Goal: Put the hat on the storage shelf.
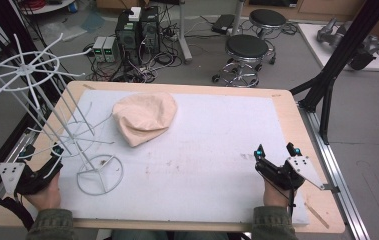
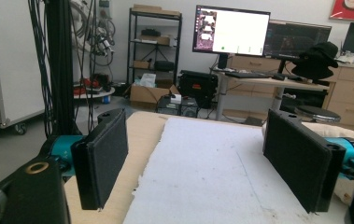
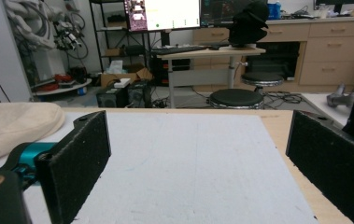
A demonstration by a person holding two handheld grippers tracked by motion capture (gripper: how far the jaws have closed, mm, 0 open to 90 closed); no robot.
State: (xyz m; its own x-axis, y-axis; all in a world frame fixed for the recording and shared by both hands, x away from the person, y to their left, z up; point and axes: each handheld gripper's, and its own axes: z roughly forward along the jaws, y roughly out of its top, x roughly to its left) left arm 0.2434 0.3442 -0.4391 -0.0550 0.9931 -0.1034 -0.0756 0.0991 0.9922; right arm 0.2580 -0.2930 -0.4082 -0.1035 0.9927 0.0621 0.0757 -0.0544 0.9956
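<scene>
A pale peach cloth hat [image 1: 144, 118] lies crumpled on the white mat [image 1: 212, 145], toward the back left; its edge shows in the right gripper view [image 3: 11, 126] and the left gripper view [image 2: 347, 182]. A white wire rack [image 1: 52, 115] stands at the table's left, its ring base [image 1: 99, 175] on the mat. My left gripper [image 1: 41, 152] rests open at the front left, close to the rack's base; the gripper [image 2: 202, 163] holds nothing between its jaws. My right gripper [image 1: 277, 150] is open near the front right, and the gripper [image 3: 202, 163] is empty.
The wooden table's edge [image 1: 297, 125] borders the mat. Behind the table sit two black stools [image 1: 247, 50], computer boxes [image 1: 137, 30] and tangled cables. A black frame post [image 1: 337, 60] rises at the right.
</scene>
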